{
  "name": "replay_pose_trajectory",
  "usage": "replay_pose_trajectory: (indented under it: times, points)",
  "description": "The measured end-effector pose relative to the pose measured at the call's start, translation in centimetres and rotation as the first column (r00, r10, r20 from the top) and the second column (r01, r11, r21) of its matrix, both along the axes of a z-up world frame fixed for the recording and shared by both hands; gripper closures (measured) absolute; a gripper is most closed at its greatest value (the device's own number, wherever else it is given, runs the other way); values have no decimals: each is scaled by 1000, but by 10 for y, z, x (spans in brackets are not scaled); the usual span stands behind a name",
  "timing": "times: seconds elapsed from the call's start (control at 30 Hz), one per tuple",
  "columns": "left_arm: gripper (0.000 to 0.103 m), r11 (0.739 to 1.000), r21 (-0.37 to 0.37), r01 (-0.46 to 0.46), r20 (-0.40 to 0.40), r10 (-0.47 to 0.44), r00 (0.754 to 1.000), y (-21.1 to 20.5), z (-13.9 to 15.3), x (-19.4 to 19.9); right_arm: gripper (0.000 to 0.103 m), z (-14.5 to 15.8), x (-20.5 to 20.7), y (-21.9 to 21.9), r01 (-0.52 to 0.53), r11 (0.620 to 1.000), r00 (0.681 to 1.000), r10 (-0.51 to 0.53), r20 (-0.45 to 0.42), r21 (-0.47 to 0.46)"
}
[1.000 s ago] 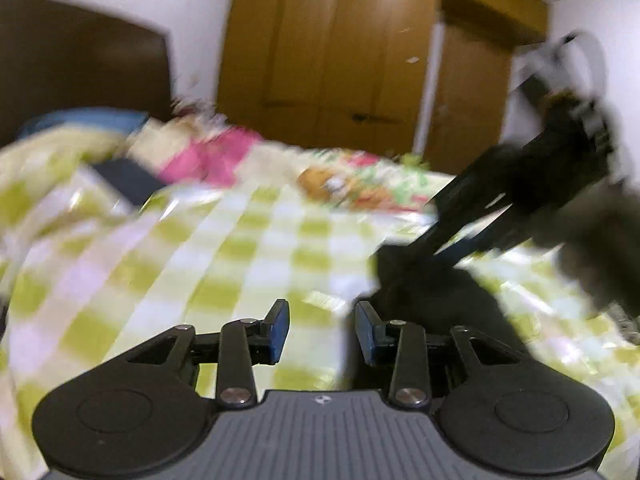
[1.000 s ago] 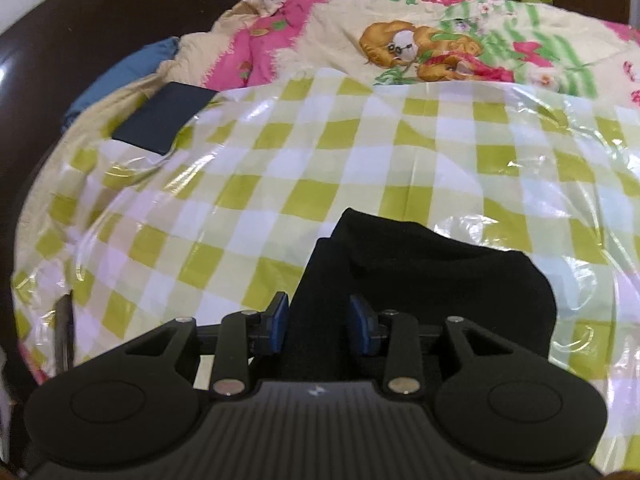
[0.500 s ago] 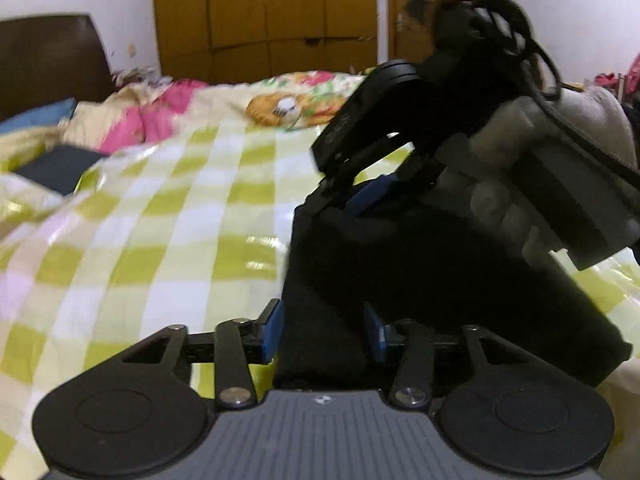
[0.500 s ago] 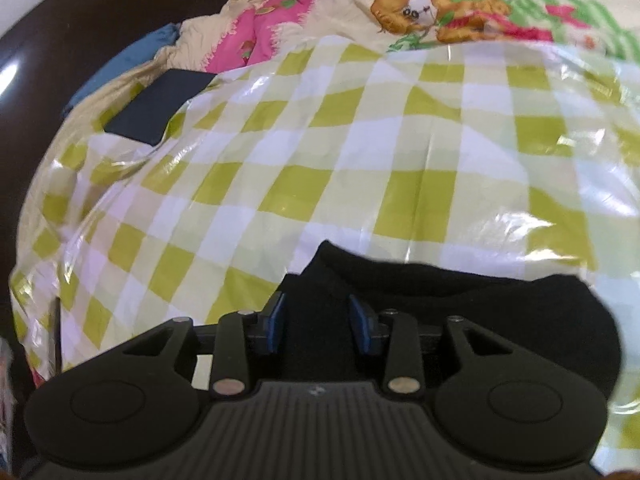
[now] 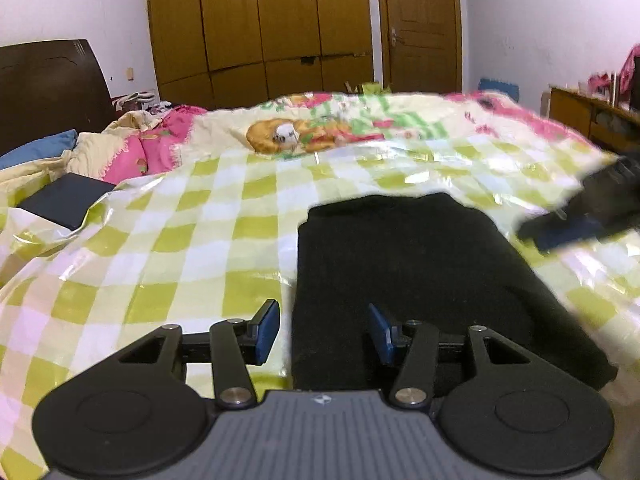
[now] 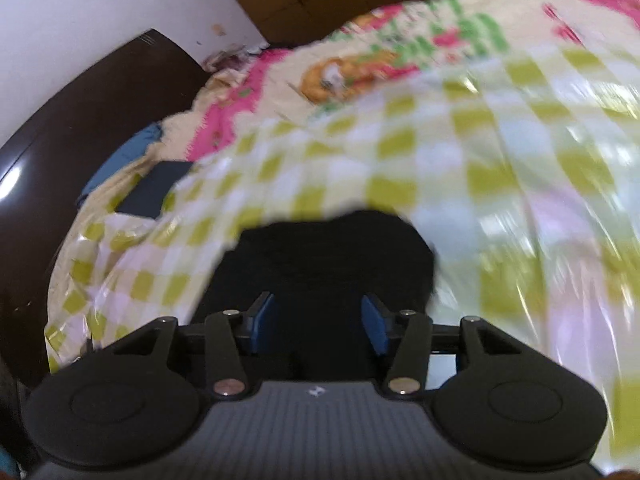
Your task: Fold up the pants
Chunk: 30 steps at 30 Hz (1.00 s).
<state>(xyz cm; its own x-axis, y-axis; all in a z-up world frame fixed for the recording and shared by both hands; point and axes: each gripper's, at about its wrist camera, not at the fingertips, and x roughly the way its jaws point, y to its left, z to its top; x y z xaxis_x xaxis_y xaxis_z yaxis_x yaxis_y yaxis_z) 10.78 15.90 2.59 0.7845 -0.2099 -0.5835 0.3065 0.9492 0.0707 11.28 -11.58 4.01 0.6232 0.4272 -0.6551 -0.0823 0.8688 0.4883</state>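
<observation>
The black pants point(image 5: 408, 264) lie folded in a compact rectangle on the green-and-white checked plastic sheet point(image 5: 192, 240) on the bed. My left gripper point(image 5: 324, 332) is open and empty, its jaws straddling the near left edge of the pants. My right gripper point(image 6: 318, 322) is open and empty above the pants point(image 6: 328, 252); that view is blurred. The right gripper also shows blurred at the right edge of the left wrist view point(image 5: 592, 208), beside the pants.
A dark flat book-like object point(image 5: 64, 200) lies at the sheet's left edge. Pink and cream bedding point(image 5: 152, 144) and a cartoon-print quilt point(image 5: 320, 128) lie beyond. A dark headboard point(image 5: 48, 84) stands left, wooden wardrobes point(image 5: 260, 32) behind, a dresser point(image 5: 592, 116) at right.
Both grippers have opened and let go of the pants, which now lie flat and folded. The right gripper has drawn away to the right, still moving.
</observation>
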Motion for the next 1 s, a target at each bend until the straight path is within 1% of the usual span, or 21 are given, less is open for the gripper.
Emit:
replay_pose_trajectory:
  times: [0.07, 0.13, 0.23, 0.3, 0.33, 0.43, 0.47, 0.53, 0.57, 0.6, 0.63, 0.7, 0.77, 0.83, 0.9, 1.0]
  points:
    - [40, 999, 52, 0, -24, 1, 1000, -5, -12, -2, 53, -13, -11, -1, -18, 1000, 999, 18, -44, 6]
    - [38, 997, 73, 6, -34, -4, 999, -7, -21, -3, 52, -28, -16, 1, -29, 999, 997, 30, -77, 13]
    - [38, 998, 65, 11, -38, -8, 999, -6, -7, 0, 52, -38, -16, -4, -3, 999, 996, 7, -91, 46]
    - [38, 997, 76, 13, -6, -12, 1000, -5, 2, 1, 52, -33, -14, -12, 17, 996, 997, -10, -77, 85]
    - [38, 996, 84, 15, 3, -15, 1000, -6, 4, 4, 51, -32, -15, -15, 19, 996, 997, -13, -70, 86]
    - [38, 994, 111, 23, -15, -21, 1000, -10, -5, 16, 49, -35, -18, -20, 31, 998, 997, -26, -78, 61]
    - [38, 993, 112, 28, -28, -26, 999, -11, -10, 20, 49, -38, -17, -22, 34, 996, 996, -28, -85, 76]
    - [37, 994, 106, 32, -50, -27, 998, -13, -19, 26, 48, -47, -9, -21, 33, 989, 992, -16, -125, 142]
    - [36, 994, 102, 31, -52, -26, 998, -12, -21, 27, 46, -50, -6, -20, 34, 988, 992, -14, -125, 153]
    - [35, 994, 105, 33, -50, -28, 998, -12, -22, 27, 45, -50, -3, -17, 28, 990, 994, -12, -106, 142]
    - [35, 993, 111, 34, -51, -29, 998, -11, -22, 27, 46, -50, 2, -16, 21, 991, 996, -9, -92, 131]
    - [33, 991, 129, 28, -53, -21, 998, -10, -23, 27, 50, -51, 13, -13, 13, 991, 995, 0, -97, 130]
    - [33, 990, 140, 18, -50, -11, 999, -9, -25, 27, 51, -51, 23, -8, -4, 993, 995, 16, -99, 117]
    - [33, 992, 122, 4, -64, 3, 998, -5, -24, 28, 52, -52, 31, -3, -20, 994, 995, 30, -92, 109]
    - [33, 995, 104, -4, -78, 12, 997, -4, -23, 30, 52, -53, 35, -3, -12, 993, 995, 24, -97, 117]
    - [33, 993, 120, -11, -68, 19, 997, -8, -19, 28, 51, -52, 34, -7, -10, 992, 995, 23, -101, 124]
